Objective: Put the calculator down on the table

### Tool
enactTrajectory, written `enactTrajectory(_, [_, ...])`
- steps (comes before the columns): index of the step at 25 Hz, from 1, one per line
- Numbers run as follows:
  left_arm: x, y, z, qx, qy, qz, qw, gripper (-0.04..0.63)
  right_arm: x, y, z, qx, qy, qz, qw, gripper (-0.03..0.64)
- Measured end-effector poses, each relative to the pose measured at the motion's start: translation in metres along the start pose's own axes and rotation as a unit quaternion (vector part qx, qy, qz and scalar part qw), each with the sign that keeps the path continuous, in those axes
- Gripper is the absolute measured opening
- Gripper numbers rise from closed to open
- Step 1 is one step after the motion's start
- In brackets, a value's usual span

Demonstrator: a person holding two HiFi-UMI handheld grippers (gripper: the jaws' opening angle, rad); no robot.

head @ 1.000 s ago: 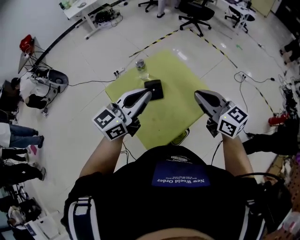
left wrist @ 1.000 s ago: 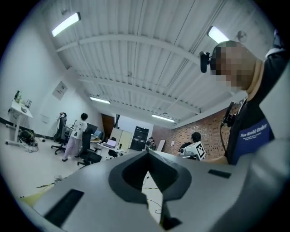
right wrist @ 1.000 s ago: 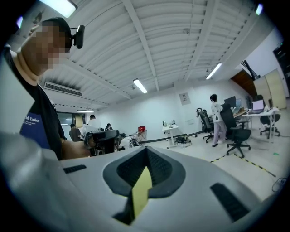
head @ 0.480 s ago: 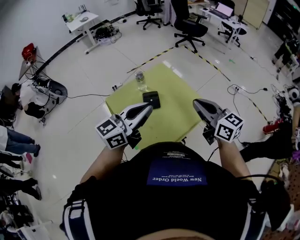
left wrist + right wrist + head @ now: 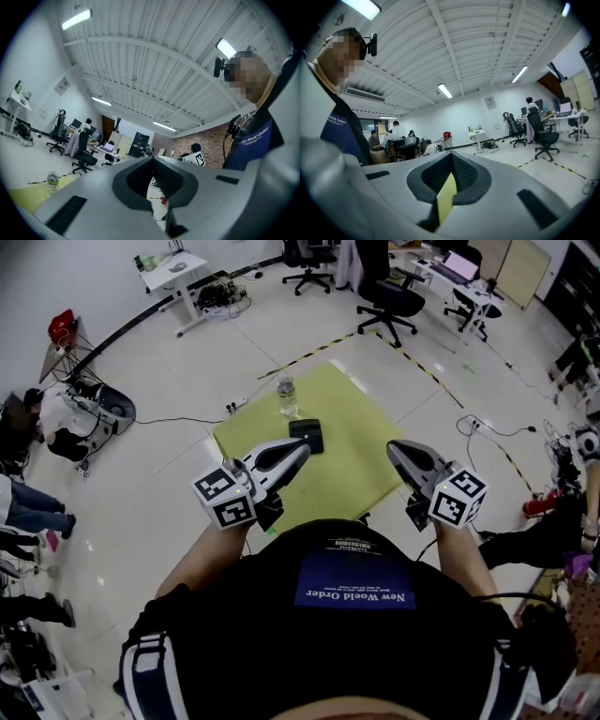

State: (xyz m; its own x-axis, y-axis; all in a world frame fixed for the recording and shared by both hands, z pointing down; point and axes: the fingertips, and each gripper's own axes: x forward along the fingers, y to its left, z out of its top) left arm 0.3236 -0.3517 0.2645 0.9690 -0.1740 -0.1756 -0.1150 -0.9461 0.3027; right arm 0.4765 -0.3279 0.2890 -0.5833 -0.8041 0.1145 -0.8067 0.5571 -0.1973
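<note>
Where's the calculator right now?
In the head view, the calculator lies on the yellow-green table, left of centre, between the bottle and the left gripper.

On the table (image 5: 349, 474) the calculator (image 5: 307, 435) lies near the middle, the bottle (image 5: 287, 395) stands apart at its 11 o'clock by the far edge, the left gripper (image 5: 301, 447) hangs just at its 7 o'clock, and the right gripper (image 5: 393, 447) at its 3 o'clock.

We see a glossy white floor (image 5: 159, 484), black office chairs (image 5: 389, 296) far off, a white desk (image 5: 173, 266) far left, and strip lights (image 5: 445, 90) overhead.
</note>
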Motion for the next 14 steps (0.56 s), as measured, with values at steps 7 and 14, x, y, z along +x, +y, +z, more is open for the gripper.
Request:
enactTrajectory(7, [0.0011,-0.0003,0.0011,-0.003,0.001,0.001,1.0,0.008,0.0006,0.0004,0.0,-0.005,0.006,0.006,1.0,-0.015])
enactTrajectory(14, [0.0024,0.0009,-0.0001,-0.008,0.001,0.002,1.0,0.008,0.0014,-0.0009,-0.0002,-0.01,0.009,0.009,1.0,-0.015])
